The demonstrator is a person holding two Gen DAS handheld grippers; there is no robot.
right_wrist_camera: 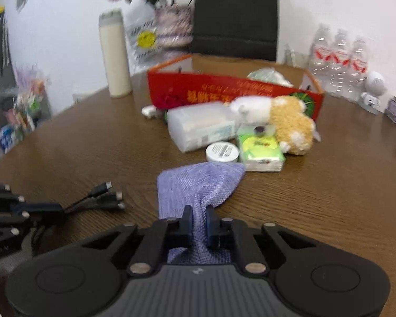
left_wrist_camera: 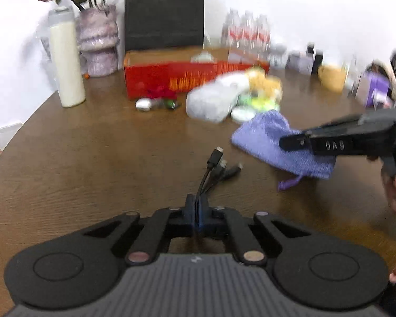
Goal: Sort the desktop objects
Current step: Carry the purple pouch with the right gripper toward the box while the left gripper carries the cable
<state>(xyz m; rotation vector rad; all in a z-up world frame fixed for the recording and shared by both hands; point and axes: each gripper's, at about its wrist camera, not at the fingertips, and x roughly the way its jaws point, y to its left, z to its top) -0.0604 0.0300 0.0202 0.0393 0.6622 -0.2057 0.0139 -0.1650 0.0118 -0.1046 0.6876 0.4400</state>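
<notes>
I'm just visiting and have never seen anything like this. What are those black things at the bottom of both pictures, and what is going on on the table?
No robot here: a person holds a two-finger gripper in each hand, and each carries a wide-angle camera looking along its fingers. One picture comes from the left gripper, shut on a black cable with several plugs. The other comes from the right gripper, shut on a purple cloth pouch. Each gripper shows in the other's picture too, at the side. On the brown table lie a plush toy, a white packet, a green tissue pack, a round white tin and a red box. The person is sorting them.
</notes>
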